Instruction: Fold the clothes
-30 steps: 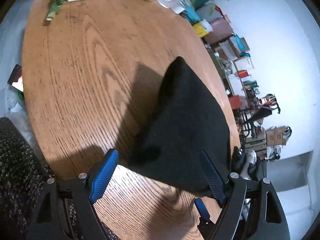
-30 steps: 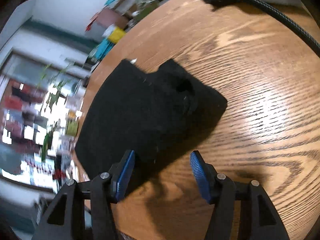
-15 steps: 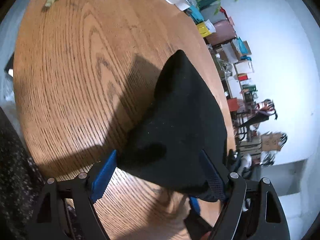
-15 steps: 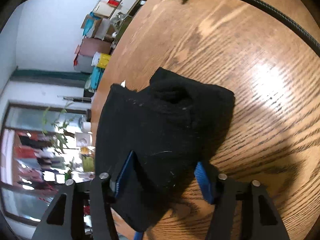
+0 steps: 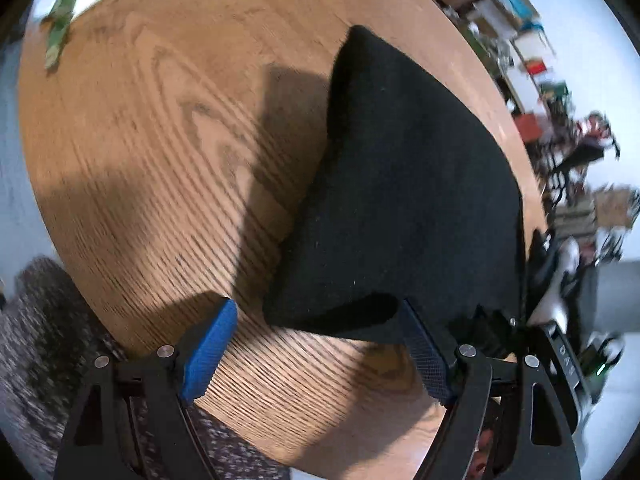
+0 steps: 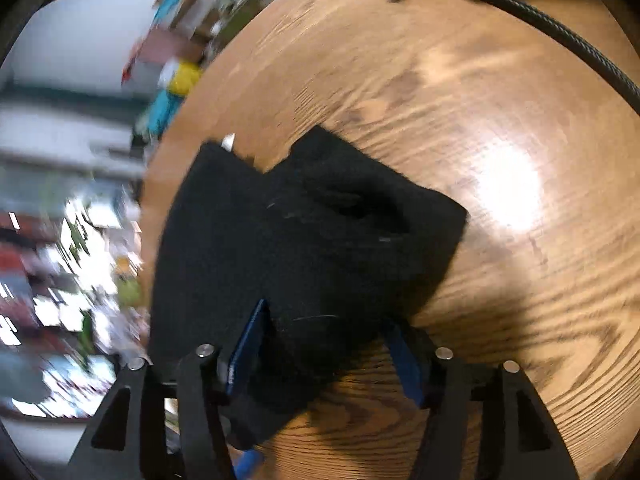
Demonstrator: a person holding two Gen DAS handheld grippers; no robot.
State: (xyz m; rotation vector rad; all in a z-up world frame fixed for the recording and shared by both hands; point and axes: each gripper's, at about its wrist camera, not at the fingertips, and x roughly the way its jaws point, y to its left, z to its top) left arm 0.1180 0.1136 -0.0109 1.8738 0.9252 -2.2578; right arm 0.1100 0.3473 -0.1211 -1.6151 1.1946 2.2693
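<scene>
Right hand-held gripper (image 6: 324, 344) jaws widened, now astride black garment (image 6: 304, 240) edge

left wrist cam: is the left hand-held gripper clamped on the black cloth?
No. The left hand-held gripper stands wide open, the black cloth lying on the table with a gap beside one blue pad.

Lighting and image quality: bright indoor light, strong fisheye distortion, motion blur in both views.

A white glare patch sits on the wooden table (image 6: 508, 188). Hard-edged shadows fall on the table beside the black garment (image 5: 400, 200), which shows almost no surface detail. Backgrounds smear heavily, worst in the right wrist view; frame corners are vignetted black.
</scene>
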